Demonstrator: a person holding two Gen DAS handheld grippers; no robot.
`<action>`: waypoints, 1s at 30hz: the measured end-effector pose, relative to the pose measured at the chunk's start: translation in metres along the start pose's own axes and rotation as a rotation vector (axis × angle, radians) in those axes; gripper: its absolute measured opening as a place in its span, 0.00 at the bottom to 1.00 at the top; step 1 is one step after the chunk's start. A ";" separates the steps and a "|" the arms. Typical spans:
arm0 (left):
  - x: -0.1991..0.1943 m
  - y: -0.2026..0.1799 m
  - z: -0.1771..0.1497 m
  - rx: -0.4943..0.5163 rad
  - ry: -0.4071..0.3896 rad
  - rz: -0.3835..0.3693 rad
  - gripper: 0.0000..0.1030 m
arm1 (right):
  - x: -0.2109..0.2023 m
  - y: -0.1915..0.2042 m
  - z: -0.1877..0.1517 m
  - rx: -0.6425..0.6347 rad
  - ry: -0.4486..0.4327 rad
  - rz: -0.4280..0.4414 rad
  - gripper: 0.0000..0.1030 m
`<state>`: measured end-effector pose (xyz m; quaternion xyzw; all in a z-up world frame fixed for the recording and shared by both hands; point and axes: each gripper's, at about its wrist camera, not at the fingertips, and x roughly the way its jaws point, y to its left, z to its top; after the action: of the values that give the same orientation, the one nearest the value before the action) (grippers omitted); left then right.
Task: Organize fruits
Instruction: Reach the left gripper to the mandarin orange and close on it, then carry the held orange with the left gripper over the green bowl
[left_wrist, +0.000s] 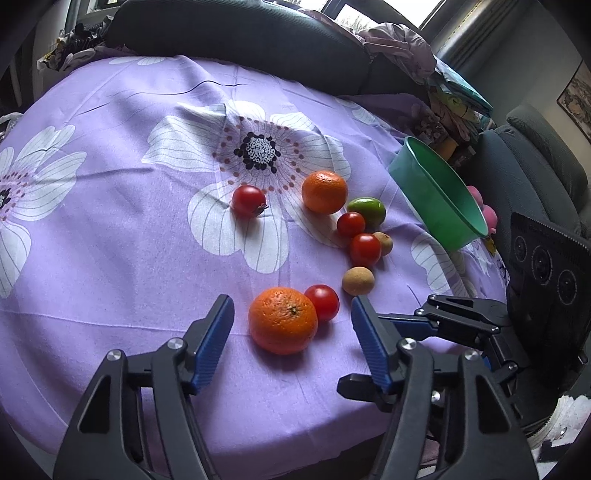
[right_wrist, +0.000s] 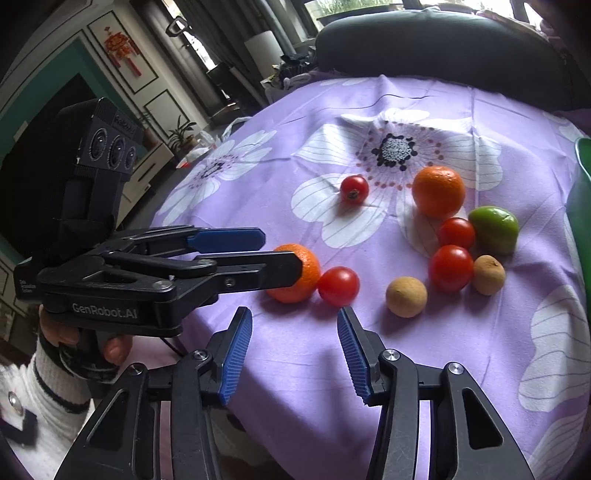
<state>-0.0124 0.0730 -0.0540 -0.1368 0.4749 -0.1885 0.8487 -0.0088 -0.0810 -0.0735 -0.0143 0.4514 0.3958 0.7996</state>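
On the purple flowered cloth (left_wrist: 110, 229) lie two oranges, several red tomatoes, a green lime (left_wrist: 367, 210) and two small brown round fruits. The near orange (left_wrist: 282, 320) sits between the fingers of my left gripper (left_wrist: 291, 306), which is open, its blue pads clear of the peel on both sides. A tomato (left_wrist: 322, 302) touches that orange. In the right wrist view my right gripper (right_wrist: 294, 314) is open over bare cloth, with the same tomato (right_wrist: 338, 286) just beyond its right fingertip. The left gripper (right_wrist: 279, 251) reaches in from the left and partly hides the orange (right_wrist: 308, 273).
A green plastic bowl (left_wrist: 436, 195) stands tilted at the table's right edge. The far orange (left_wrist: 324, 192) and a lone tomato (left_wrist: 248, 200) lie on the big flower print. A dark chair back (left_wrist: 236, 37) rises behind the round table; a grey armchair (left_wrist: 535, 166) stands to the right.
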 end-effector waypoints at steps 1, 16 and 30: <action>0.001 0.001 0.000 -0.003 0.003 0.004 0.63 | 0.003 0.001 0.001 -0.002 0.006 0.008 0.49; 0.006 0.009 0.000 -0.023 0.031 -0.007 0.39 | 0.041 0.003 0.020 -0.015 0.042 -0.023 0.43; 0.003 -0.039 0.020 0.087 0.001 -0.011 0.39 | 0.003 -0.005 0.014 0.010 -0.065 -0.054 0.40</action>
<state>-0.0010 0.0374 -0.0300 -0.1022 0.4660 -0.2139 0.8524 0.0051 -0.0773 -0.0692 -0.0098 0.4267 0.3721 0.8242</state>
